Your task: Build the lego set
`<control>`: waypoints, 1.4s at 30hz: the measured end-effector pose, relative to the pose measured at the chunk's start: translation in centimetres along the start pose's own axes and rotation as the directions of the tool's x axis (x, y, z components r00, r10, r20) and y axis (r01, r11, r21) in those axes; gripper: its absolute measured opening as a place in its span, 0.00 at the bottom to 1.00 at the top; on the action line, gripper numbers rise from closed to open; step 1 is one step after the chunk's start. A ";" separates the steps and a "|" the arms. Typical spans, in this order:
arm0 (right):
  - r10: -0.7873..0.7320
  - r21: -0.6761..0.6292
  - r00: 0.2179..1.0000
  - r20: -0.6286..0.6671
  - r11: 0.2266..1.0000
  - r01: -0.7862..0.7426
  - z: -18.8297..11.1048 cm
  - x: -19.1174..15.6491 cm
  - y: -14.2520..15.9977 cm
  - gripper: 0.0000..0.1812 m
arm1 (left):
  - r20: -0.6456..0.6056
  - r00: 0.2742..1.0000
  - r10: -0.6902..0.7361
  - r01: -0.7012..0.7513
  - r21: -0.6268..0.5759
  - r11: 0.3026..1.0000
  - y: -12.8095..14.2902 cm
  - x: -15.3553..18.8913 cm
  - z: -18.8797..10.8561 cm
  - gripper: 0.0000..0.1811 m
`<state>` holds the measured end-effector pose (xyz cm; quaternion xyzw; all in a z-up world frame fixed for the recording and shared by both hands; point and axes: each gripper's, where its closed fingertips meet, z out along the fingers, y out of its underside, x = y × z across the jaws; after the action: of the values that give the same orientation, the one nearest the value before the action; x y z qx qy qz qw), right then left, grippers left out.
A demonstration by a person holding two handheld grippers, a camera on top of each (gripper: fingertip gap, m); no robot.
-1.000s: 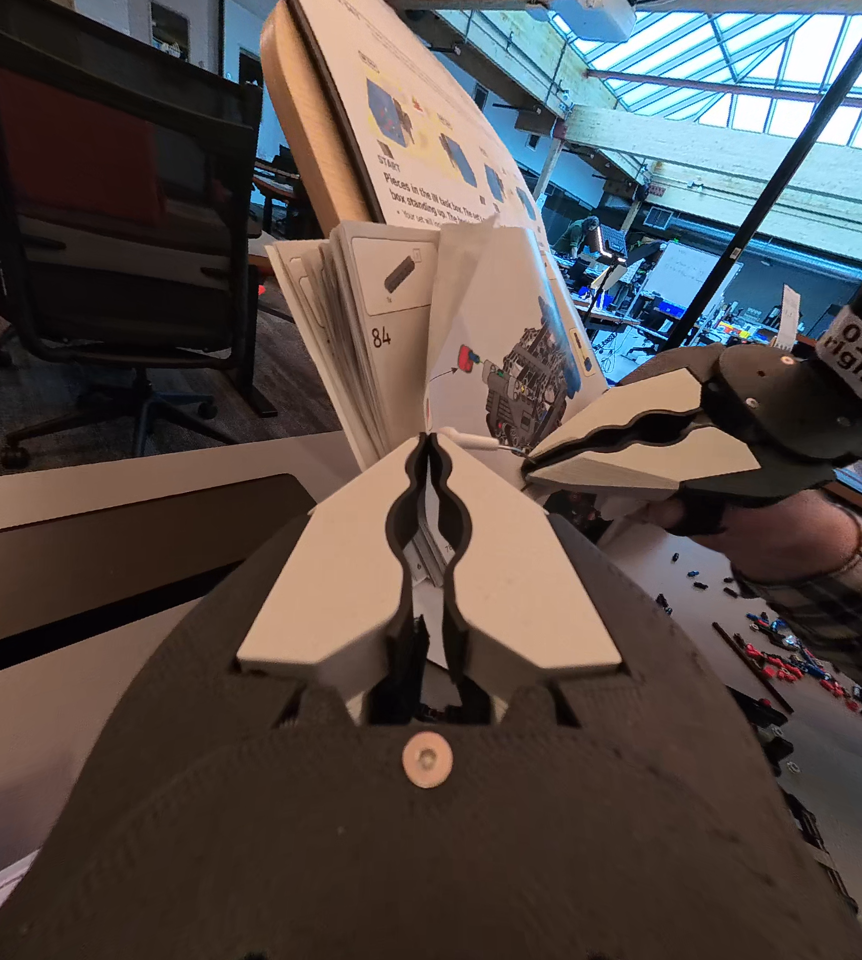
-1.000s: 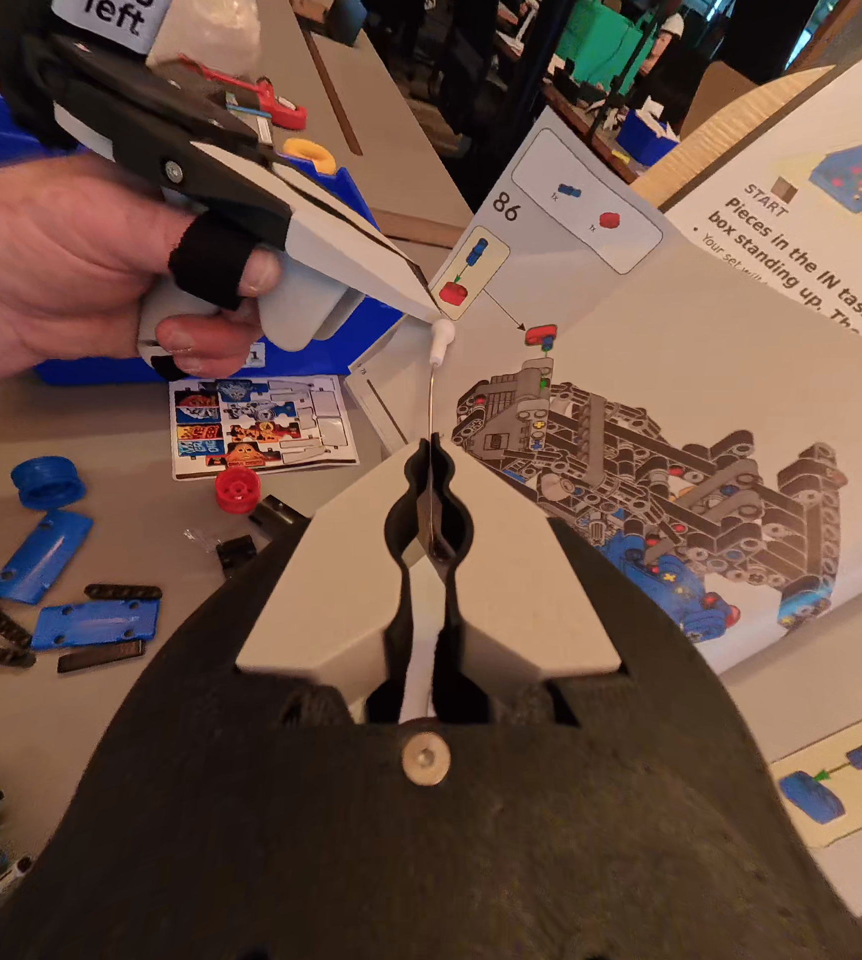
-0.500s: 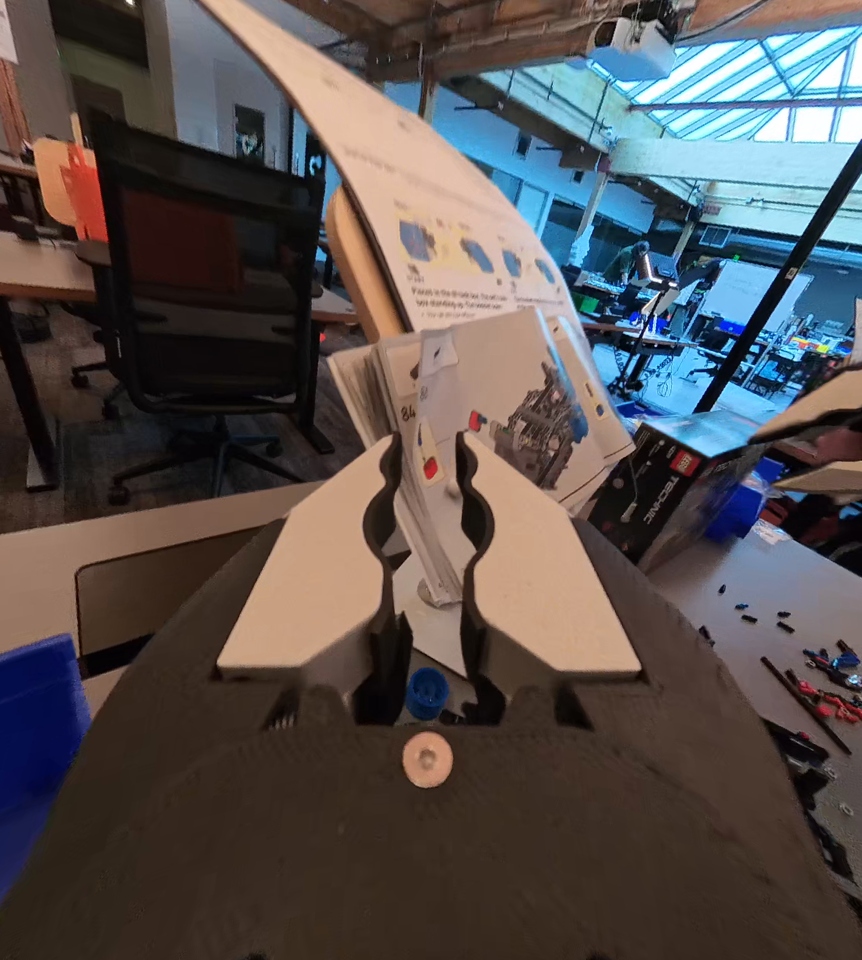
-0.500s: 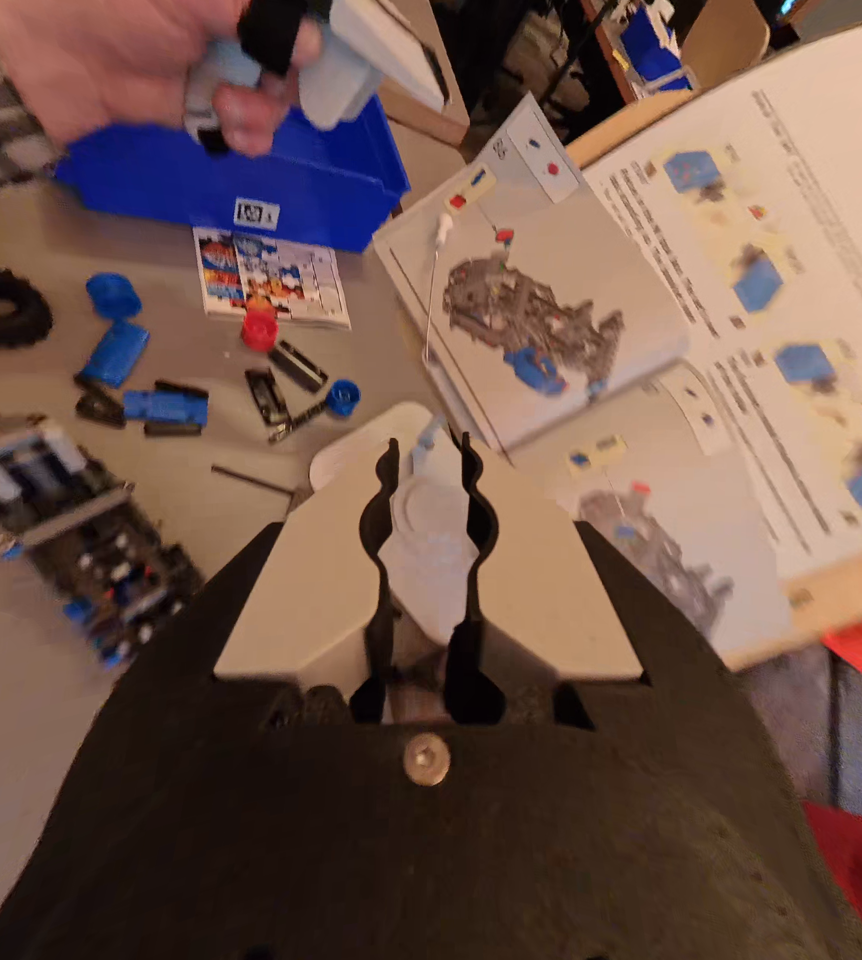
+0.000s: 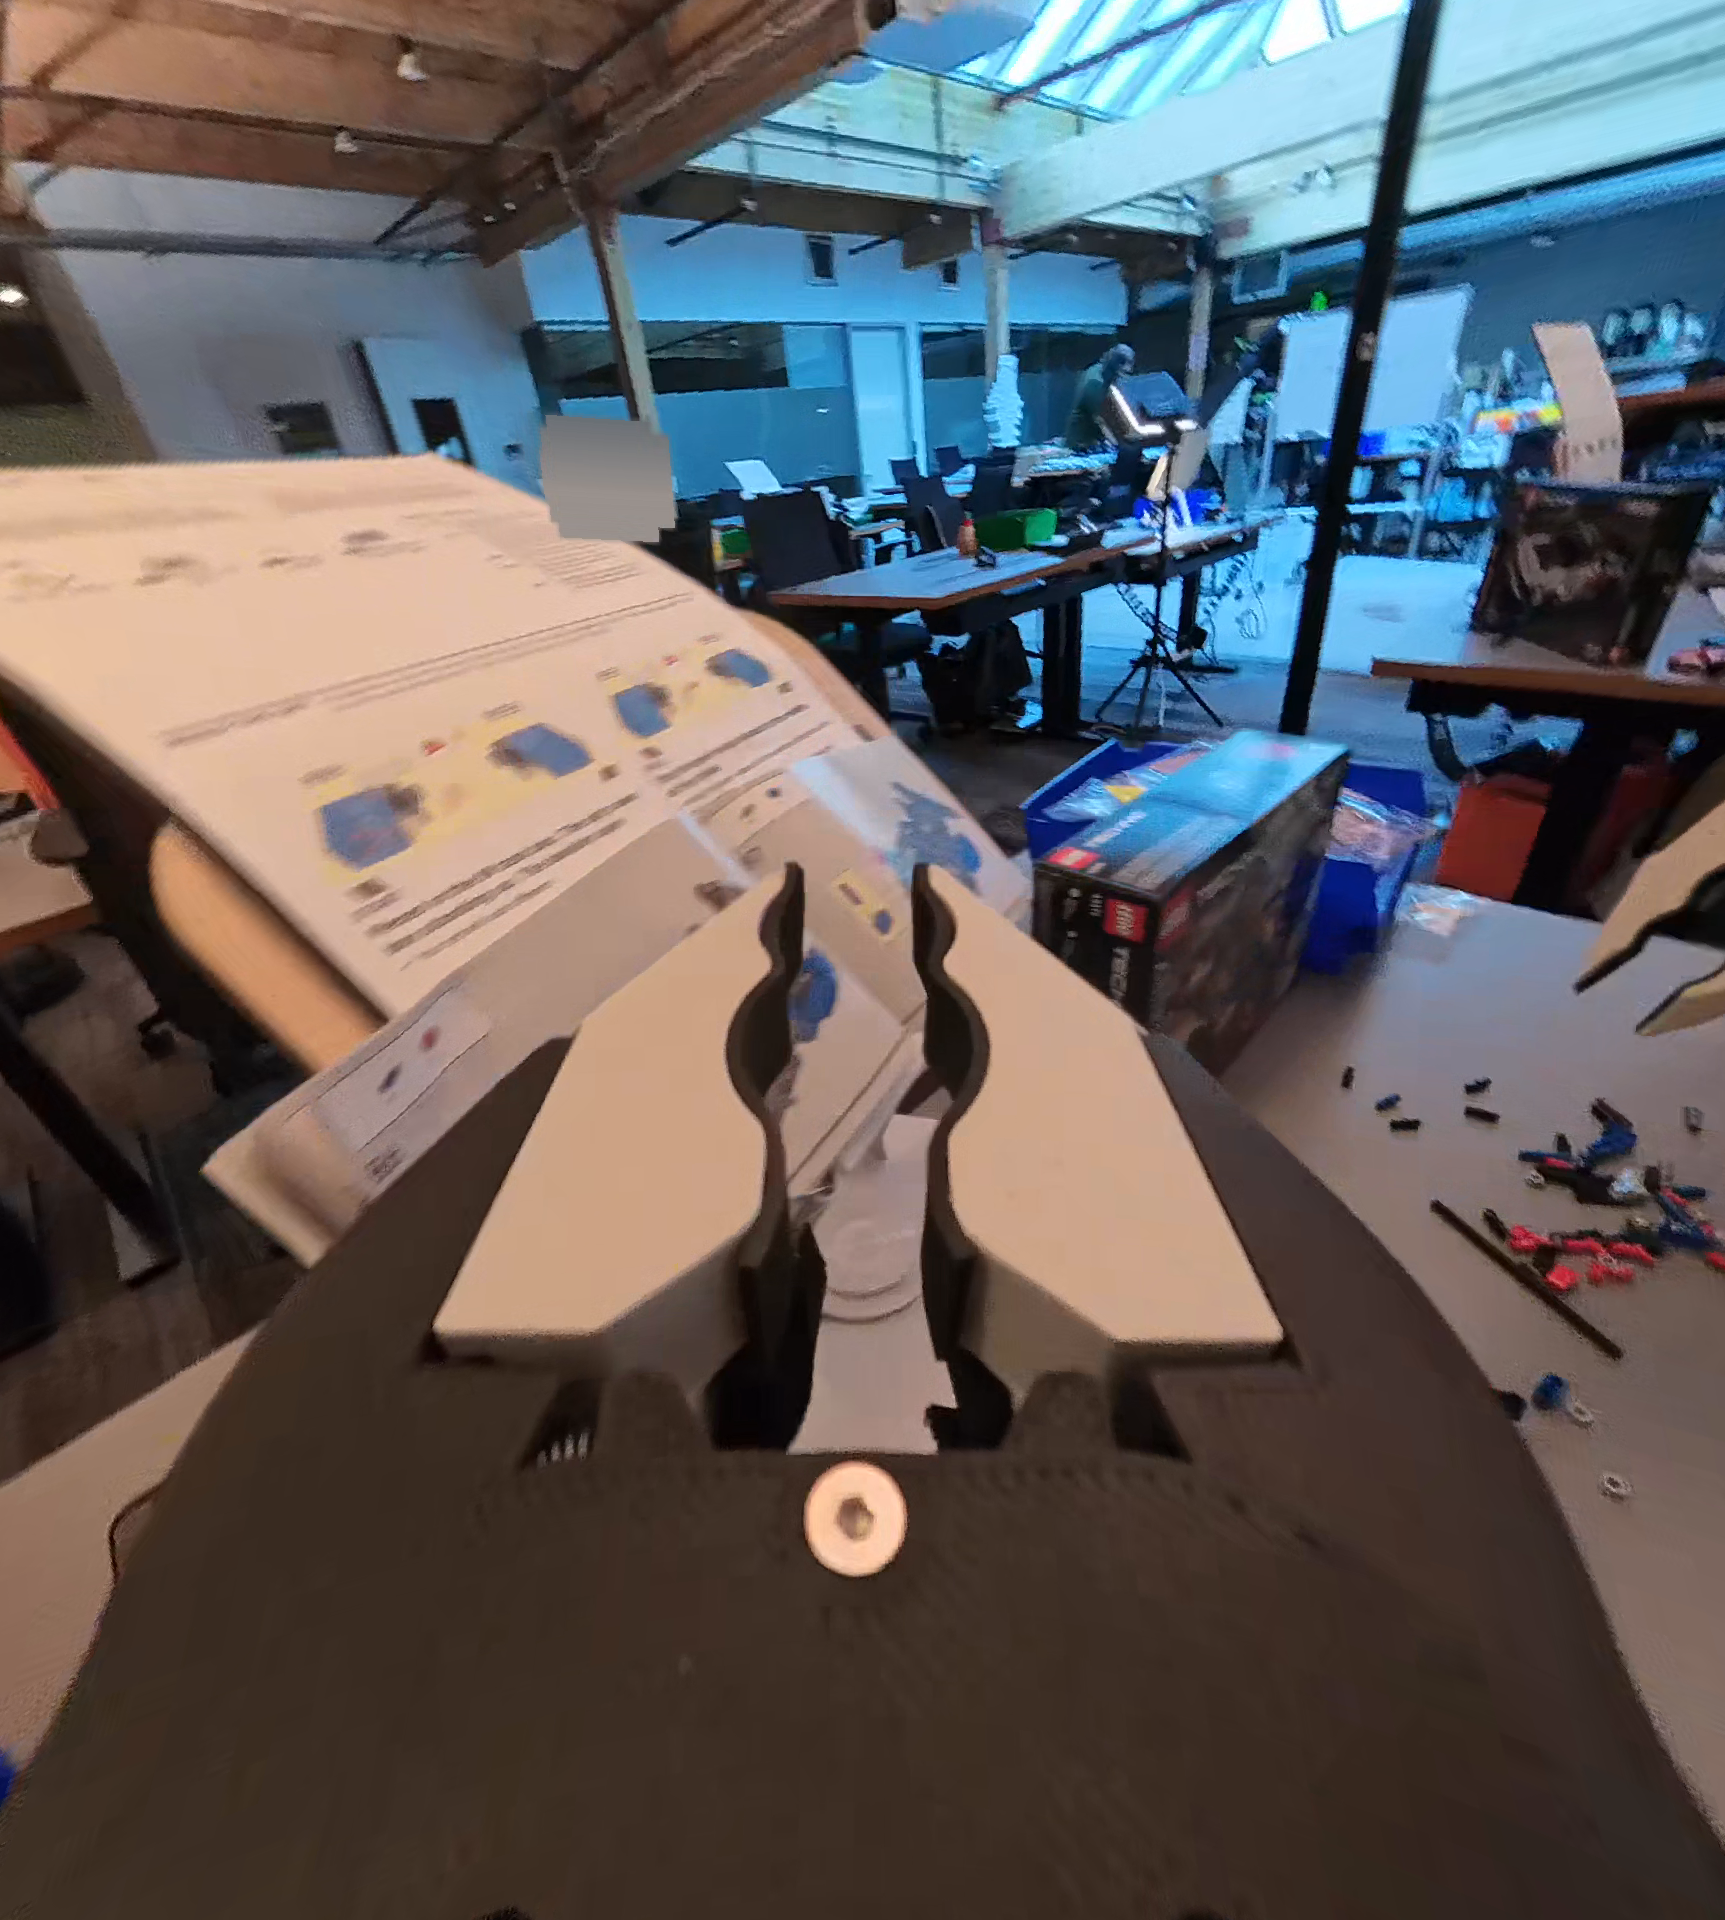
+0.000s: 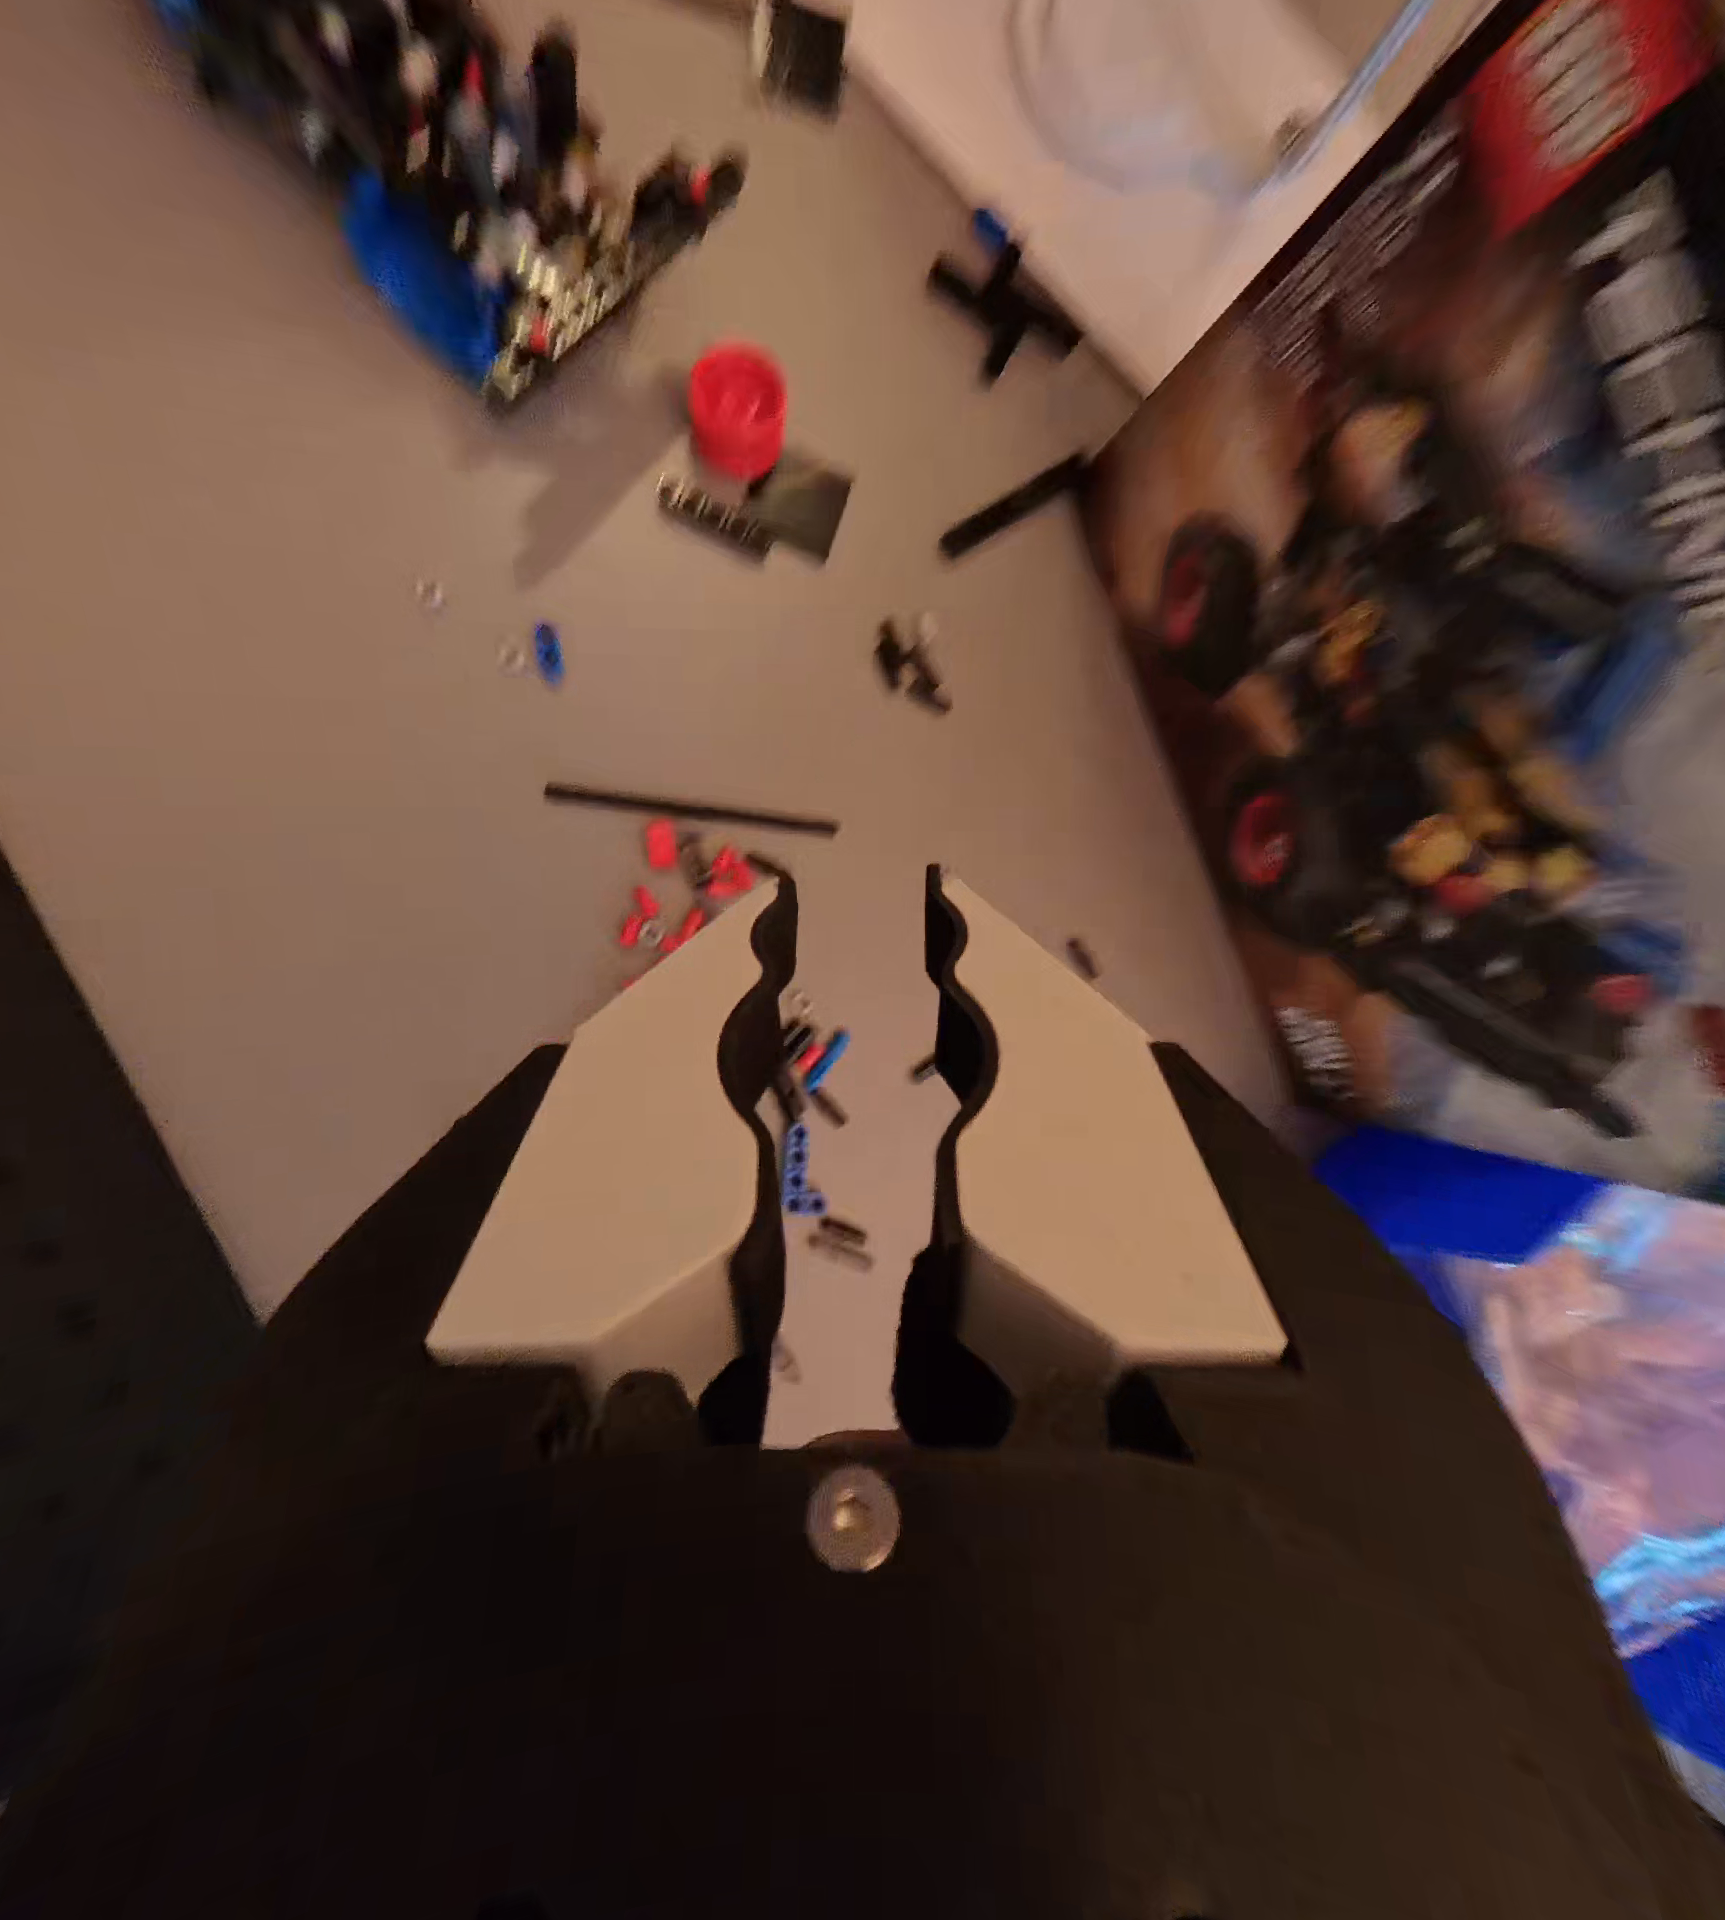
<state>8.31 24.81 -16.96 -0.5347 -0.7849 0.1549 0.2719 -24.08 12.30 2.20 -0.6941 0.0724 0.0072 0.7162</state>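
Note:
My left gripper (image 5: 853, 883) is open and empty, above a white stand (image 5: 873, 1236) that props the open instruction booklet (image 5: 442, 1081). My right gripper (image 6: 858, 883) is open and empty, hovering over small loose red, blue and black pieces (image 6: 806, 1070) on the table. It also shows at the right edge of the left wrist view (image 5: 1627, 1003). A partly built black and blue model (image 6: 515, 187) lies at the far end of the table, with a red wheel hub (image 6: 736, 400) near it. A long black axle (image 6: 692, 808) lies just beyond the right fingertips.
The dark set box (image 6: 1523, 582) stands to the right and also shows in the left wrist view (image 5: 1180, 883). A large printed sheet (image 5: 338, 665) leans behind the booklet. A blue bin (image 6: 1585, 1382) with bags sits by the box. Loose pieces (image 5: 1616, 1236) are scattered on the table. One gripper's finger ends stand about 40 cm off the other's. The long black axle (image 6: 692, 808) is about 12 cm from my right fingertips. Seen from the left wrist view (image 5: 1514, 1268) as well. From my right tips it is roughly 20 cm to the red wheel hub (image 6: 736, 400); from my left, 35 cm.
Both grippers let go of the booklet's page clip and opened. The right gripper swung away over the loose pieces; the left drew back and turned right. The booklet rests open on its stand.

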 end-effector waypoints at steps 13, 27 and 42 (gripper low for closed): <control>0.033 -0.037 0.974 0.224 0.999 -0.026 10.0 -6.6 3.8 0.09 | -0.132 0.969 0.206 -0.220 -0.098 0.971 0.4 8.1 3.9 0.10; 0.038 0.029 0.969 0.246 0.998 -0.047 10.4 -7.1 3.3 0.03 | 0.021 0.959 0.284 -0.283 -0.042 0.958 -4.1 6.4 -0.5 0.09; -0.050 0.366 0.981 0.188 0.930 -0.023 4.6 -9.5 -7.6 0.03 | -0.137 0.959 0.248 -0.269 -0.166 0.949 2.9 13.0 -4.7 0.11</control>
<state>2.50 13.41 -19.12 -0.4515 -0.7686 0.3482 0.2901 -11.95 6.56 -2.28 -0.7407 0.2029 0.0680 0.6368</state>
